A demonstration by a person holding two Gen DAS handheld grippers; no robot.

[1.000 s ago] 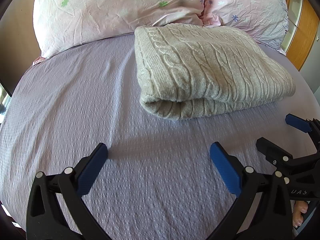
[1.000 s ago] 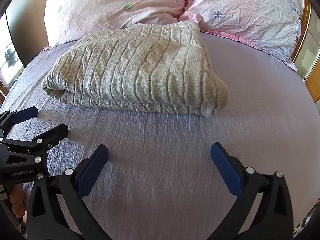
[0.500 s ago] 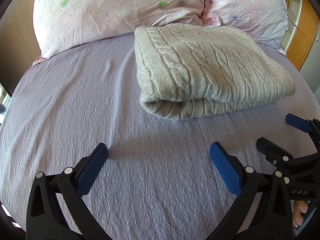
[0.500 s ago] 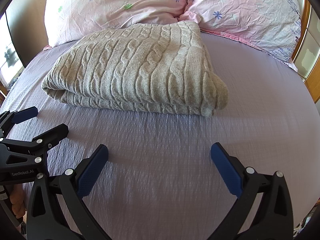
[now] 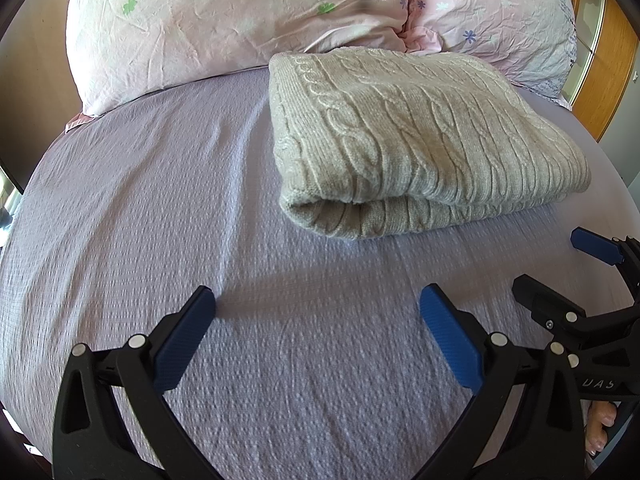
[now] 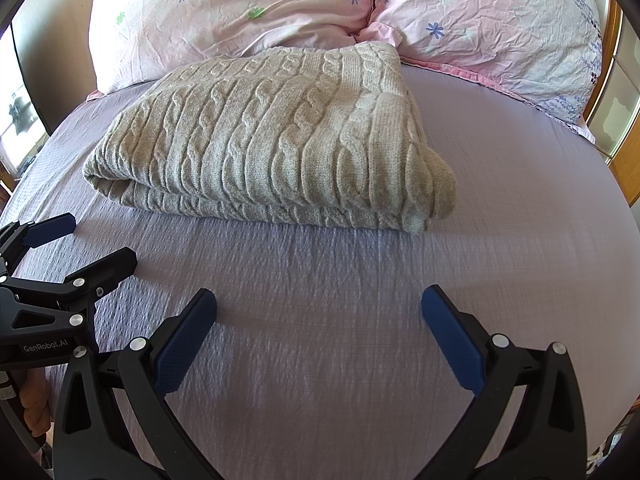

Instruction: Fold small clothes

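A beige cable-knit sweater [image 5: 416,136] lies folded into a thick rectangle on the lilac bed sheet [image 5: 160,208], just in front of the pillows. It also shows in the right wrist view [image 6: 272,140]. My left gripper [image 5: 316,332] is open and empty, hovering over bare sheet short of the sweater's near left corner. My right gripper [image 6: 320,332] is open and empty, over bare sheet in front of the sweater's near edge. Each gripper shows in the other's view: the right one [image 5: 560,268] at the right edge, the left one [image 6: 84,240] at the left edge.
Two pink floral pillows [image 6: 240,12] [image 6: 500,24] lie against the head of the bed behind the sweater. A wooden frame with glass panels [image 5: 608,48] stands at the right. The bed's left edge drops off by a dark wall [image 6: 48,56].
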